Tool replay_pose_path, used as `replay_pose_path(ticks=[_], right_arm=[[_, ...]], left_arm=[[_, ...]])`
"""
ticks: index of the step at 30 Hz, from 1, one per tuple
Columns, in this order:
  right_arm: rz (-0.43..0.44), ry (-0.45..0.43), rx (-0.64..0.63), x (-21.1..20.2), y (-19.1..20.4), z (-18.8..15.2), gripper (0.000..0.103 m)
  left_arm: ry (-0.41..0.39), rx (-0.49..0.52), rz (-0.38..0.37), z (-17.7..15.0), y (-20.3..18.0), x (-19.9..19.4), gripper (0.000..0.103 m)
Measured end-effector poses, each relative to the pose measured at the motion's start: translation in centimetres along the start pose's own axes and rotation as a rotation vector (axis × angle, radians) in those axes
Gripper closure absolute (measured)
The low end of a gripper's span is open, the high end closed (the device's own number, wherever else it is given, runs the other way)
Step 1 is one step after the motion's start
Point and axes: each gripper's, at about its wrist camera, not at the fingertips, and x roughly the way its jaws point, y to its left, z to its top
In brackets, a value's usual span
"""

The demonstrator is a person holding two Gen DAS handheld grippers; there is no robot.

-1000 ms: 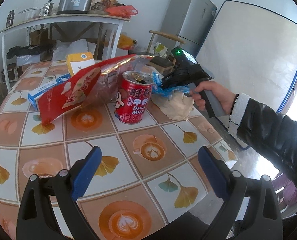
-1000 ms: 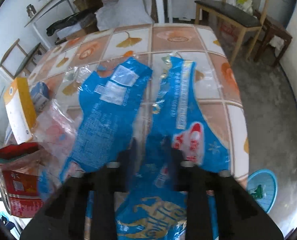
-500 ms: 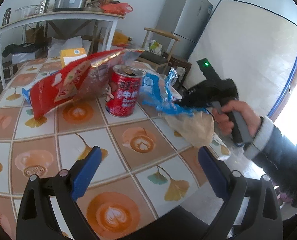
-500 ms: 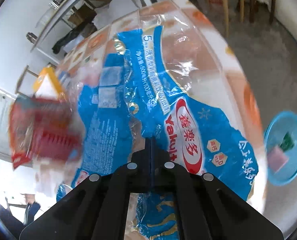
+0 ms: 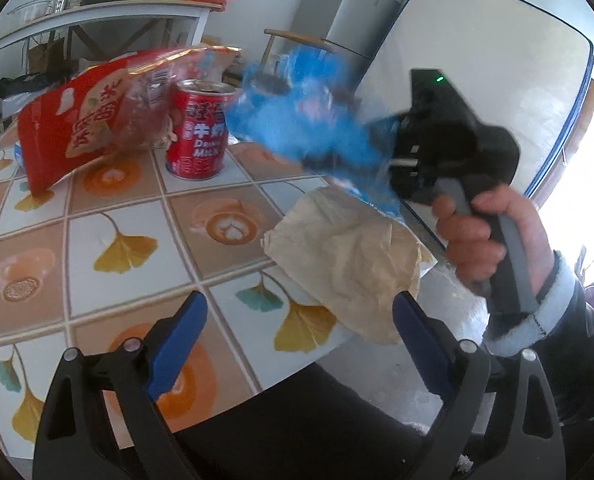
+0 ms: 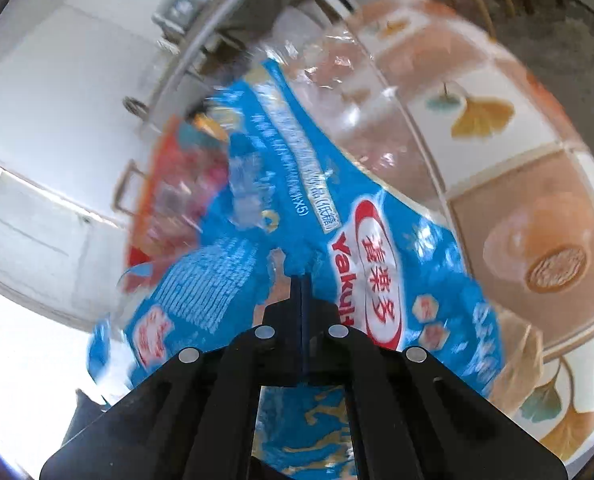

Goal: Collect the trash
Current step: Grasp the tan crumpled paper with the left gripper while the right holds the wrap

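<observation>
Between the clamped jaws of the right gripper [image 6: 303, 280], a blue wrapper [image 6: 297, 208] is hanging clear of the table [image 5: 109, 216]. The left gripper [image 5: 297, 328] is hovering with jaws apart, empty, a brown paper bag [image 5: 345, 252] lying just ahead of them. The thin film is pinched at one edge and could slip free mid-swing.

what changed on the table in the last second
The right gripper closed on the blue wrapper and lifted it off the table, swinging it toward the table edge. The red can, red bag and brown paper stayed put; the left gripper stayed open and empty.
</observation>
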Motion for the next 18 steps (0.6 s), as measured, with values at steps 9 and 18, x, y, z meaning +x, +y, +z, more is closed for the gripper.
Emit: replay_pose_path(ticks=[9,18], right_arm=[[0.080,-0.076,0.080,-1.7,-1.5,0.9,0.103],[0.100,-0.149,0.105,-4.8,-3.0,-0.3,0.103]], left_arm=[[0.023,0.061,-0.046,4.2,-1.5,4.8,0.013],[0.193,0.216,0.053,5.1,-3.8,11.6,0.029]])
